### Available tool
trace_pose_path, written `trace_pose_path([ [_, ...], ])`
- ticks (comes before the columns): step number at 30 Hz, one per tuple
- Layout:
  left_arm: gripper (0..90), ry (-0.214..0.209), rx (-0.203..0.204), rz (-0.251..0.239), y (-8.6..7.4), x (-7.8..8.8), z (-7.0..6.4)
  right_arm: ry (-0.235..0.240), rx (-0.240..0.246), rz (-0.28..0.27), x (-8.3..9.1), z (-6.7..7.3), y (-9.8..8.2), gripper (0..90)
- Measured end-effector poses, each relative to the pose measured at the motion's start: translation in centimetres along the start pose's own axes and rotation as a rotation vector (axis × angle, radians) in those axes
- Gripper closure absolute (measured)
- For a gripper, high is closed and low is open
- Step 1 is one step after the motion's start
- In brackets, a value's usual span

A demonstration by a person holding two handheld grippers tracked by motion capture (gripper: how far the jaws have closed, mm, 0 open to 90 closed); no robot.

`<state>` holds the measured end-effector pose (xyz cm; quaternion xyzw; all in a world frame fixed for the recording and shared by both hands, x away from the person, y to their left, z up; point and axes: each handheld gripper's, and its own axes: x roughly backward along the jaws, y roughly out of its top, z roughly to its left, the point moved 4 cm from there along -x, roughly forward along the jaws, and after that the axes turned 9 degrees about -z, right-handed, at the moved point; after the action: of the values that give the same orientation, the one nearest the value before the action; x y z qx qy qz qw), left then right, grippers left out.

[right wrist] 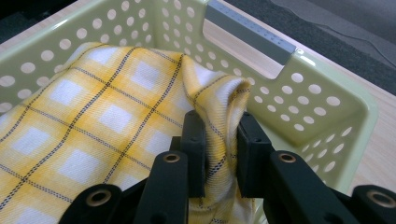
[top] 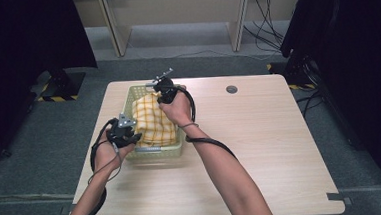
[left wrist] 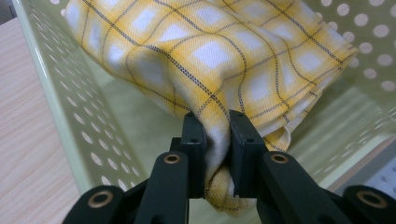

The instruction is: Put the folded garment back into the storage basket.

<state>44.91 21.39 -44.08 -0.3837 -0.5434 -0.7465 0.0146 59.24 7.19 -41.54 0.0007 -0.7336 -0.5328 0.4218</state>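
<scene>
Cloth (left wrist: 224, 60) pinched between both hand-held grippers

The basket (top: 177, 149) sits on the tabletop (top: 261, 148), left of centre. The cloth (top: 152, 121) lies in the basket. The left hand-held gripper (top: 132, 137) is at its near-left corner, the right hand-held gripper (top: 162, 95) at its far end.

A pale wood-grain worktop (top: 261, 148) with rounded corners stands on grey carpeted floor (top: 35, 147). A round grey cable port (top: 231, 89) sits in its surface near the far edge. Directly on the worktop, toward its far left part, rests a pale green perforated basket (top: 156, 150), its near wall carrying a grey handle strip.
</scene>
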Motion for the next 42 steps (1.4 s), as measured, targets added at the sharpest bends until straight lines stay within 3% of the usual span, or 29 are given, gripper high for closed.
trace_pose_path([
  [42, 75.6, -0.028, 0.023, 0.097, -0.3, -1.0, 0.3, 0.003, 0.004, 0.067, -1.2, 0.1, -1.0, 74.7],
])
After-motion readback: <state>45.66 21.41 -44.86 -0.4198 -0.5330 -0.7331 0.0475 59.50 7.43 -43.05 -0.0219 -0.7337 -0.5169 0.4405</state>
